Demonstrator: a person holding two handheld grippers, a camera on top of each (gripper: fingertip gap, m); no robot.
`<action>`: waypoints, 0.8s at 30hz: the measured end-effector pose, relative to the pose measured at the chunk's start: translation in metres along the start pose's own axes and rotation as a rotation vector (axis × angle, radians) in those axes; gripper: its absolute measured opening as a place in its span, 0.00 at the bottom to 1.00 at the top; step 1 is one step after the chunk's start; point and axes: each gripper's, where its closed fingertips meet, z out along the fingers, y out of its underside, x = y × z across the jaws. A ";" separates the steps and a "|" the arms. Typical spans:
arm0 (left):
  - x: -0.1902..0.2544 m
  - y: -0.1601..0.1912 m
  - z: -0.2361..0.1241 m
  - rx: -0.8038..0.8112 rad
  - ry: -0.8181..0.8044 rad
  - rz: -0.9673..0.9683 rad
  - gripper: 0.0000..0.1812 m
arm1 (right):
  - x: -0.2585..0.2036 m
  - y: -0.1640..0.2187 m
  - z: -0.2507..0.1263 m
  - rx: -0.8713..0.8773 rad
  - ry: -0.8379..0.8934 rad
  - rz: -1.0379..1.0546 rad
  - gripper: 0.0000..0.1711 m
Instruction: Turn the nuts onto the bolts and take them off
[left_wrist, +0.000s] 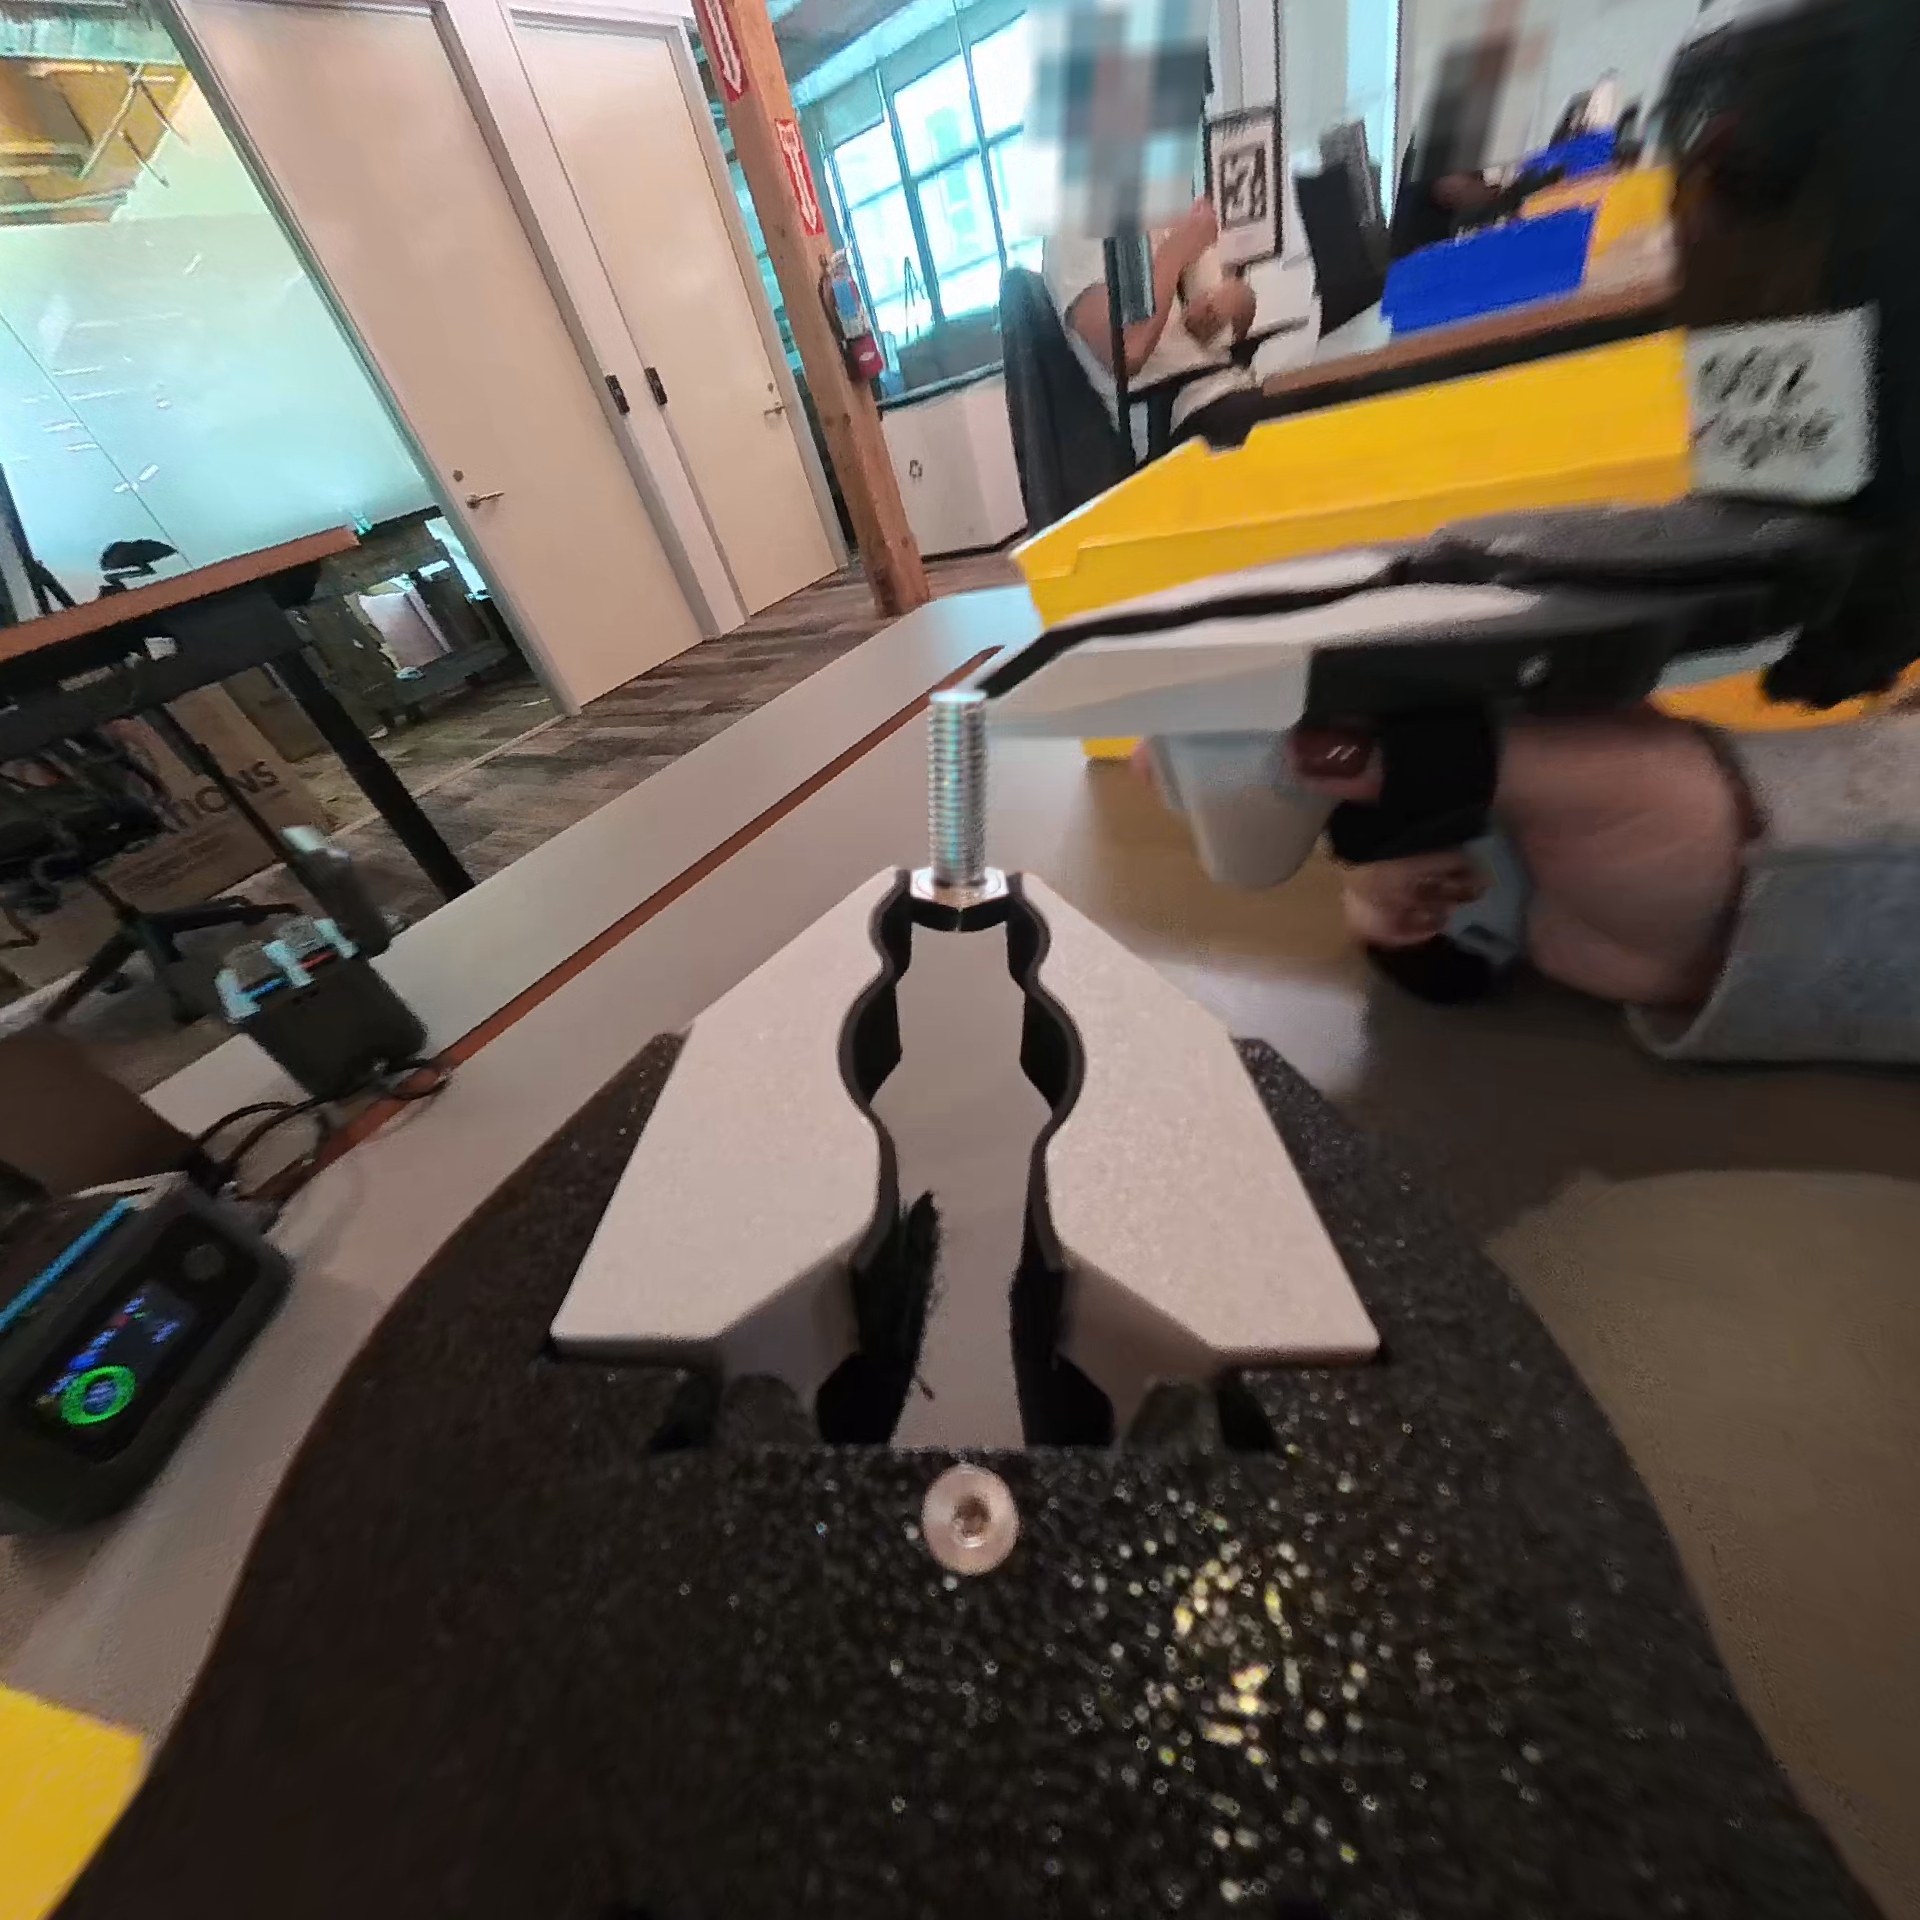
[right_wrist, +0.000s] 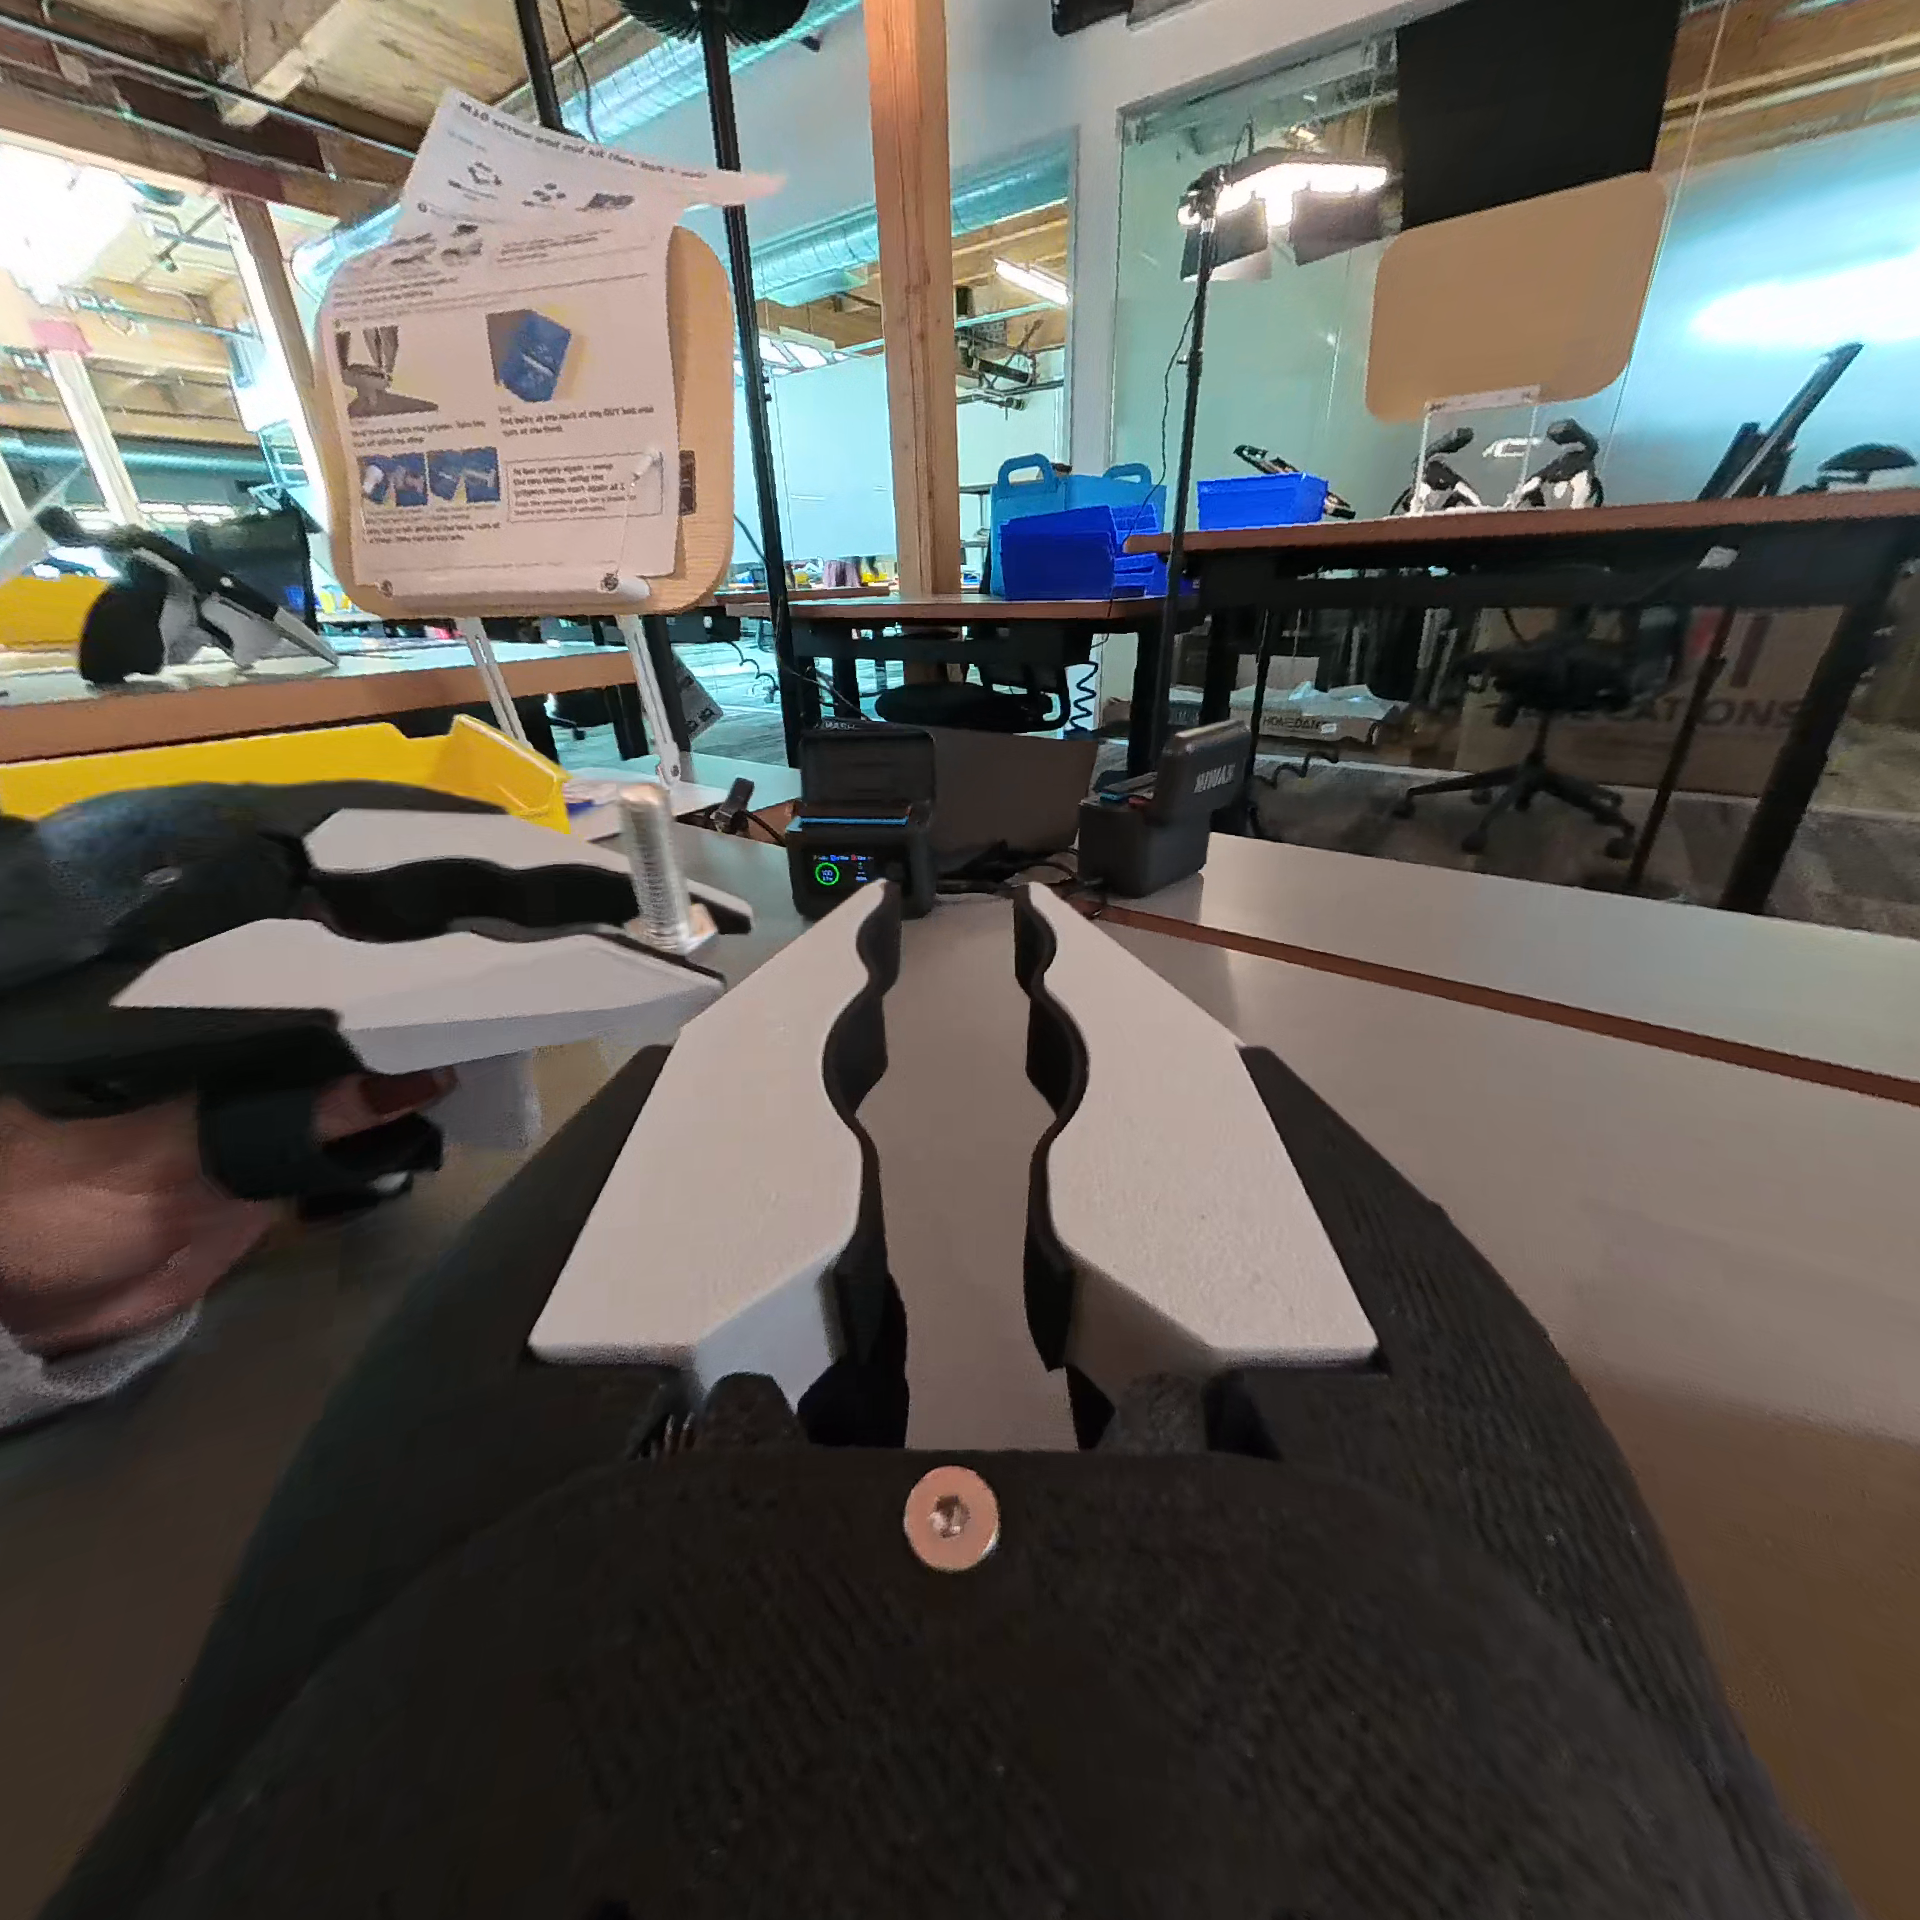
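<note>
From the left wrist view, the left gripper has its jaws nipped onto the hex head of a threaded bolt that stands upright above the counter. The right gripper reaches in from three o'clock, its tips just beside the bolt's top, a yellow bin behind it.

From the right wrist view, the right gripper has its jaws parted and holding nothing. At ten o'clock, the left gripper grips the bolt by its head.
</note>
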 end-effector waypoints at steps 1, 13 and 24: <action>-0.009 0.008 0.000 -0.031 -0.023 0.038 0.09 | -0.002 0.000 0.000 0.001 -0.001 -0.018 0.11; -0.139 0.035 -0.070 -0.115 -0.490 0.030 0.08 | -0.025 0.003 0.003 -0.028 -0.055 -0.192 0.09; -0.170 0.029 -0.145 0.119 -0.700 -0.328 0.08 | -0.093 0.045 0.074 -0.233 -0.278 -0.303 0.10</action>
